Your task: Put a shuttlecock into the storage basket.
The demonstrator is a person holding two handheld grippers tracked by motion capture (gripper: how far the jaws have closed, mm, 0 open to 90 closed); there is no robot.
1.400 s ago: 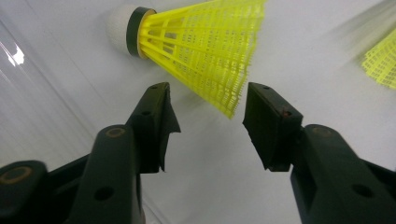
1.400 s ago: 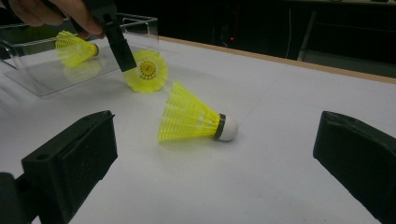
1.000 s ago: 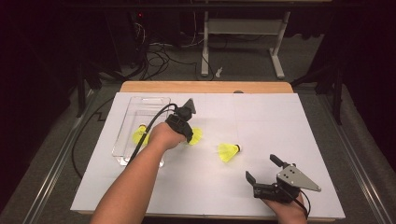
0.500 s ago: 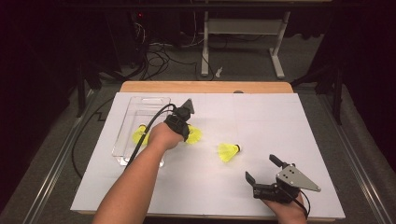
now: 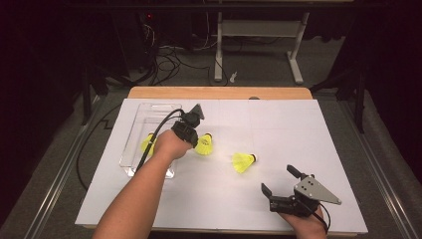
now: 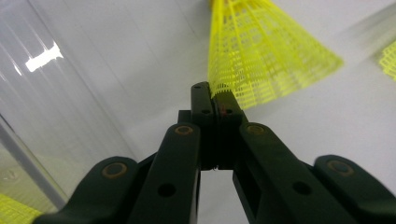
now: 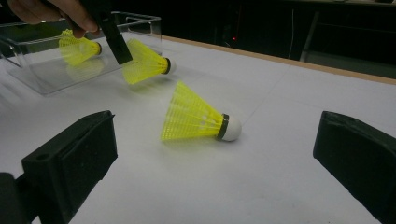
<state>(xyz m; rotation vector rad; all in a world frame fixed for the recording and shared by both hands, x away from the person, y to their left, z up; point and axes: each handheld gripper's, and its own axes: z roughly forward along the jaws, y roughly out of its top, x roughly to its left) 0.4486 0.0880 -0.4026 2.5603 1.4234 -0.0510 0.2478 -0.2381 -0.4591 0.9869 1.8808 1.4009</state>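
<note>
My left gripper [image 5: 195, 138] is shut on the rim of a yellow shuttlecock's skirt [image 5: 204, 145], just right of the clear tray [image 5: 133, 130]. In the left gripper view the jaws [image 6: 212, 93] pinch the mesh skirt [image 6: 261, 56]. A second yellow shuttlecock [image 5: 243, 162] lies on its side mid-table, cork to the right. My right gripper [image 5: 279, 180] is open at the front right, some way short of it. The right gripper view has that shuttlecock [image 7: 196, 116] lying between and beyond the open jaws. A third shuttlecock [image 5: 148, 143] lies in the tray.
A white sheet [image 5: 308, 129] covers the table, with a wooden edge [image 5: 219, 92] at the back. The person's left forearm [image 5: 134, 194] crosses the front left. Beyond the table stand a desk frame [image 5: 259, 30] and floor cables [image 5: 174, 55].
The left hand has edged slightly left toward the tray, with the shuttlecock in its gripper. The right gripper has held still.
</note>
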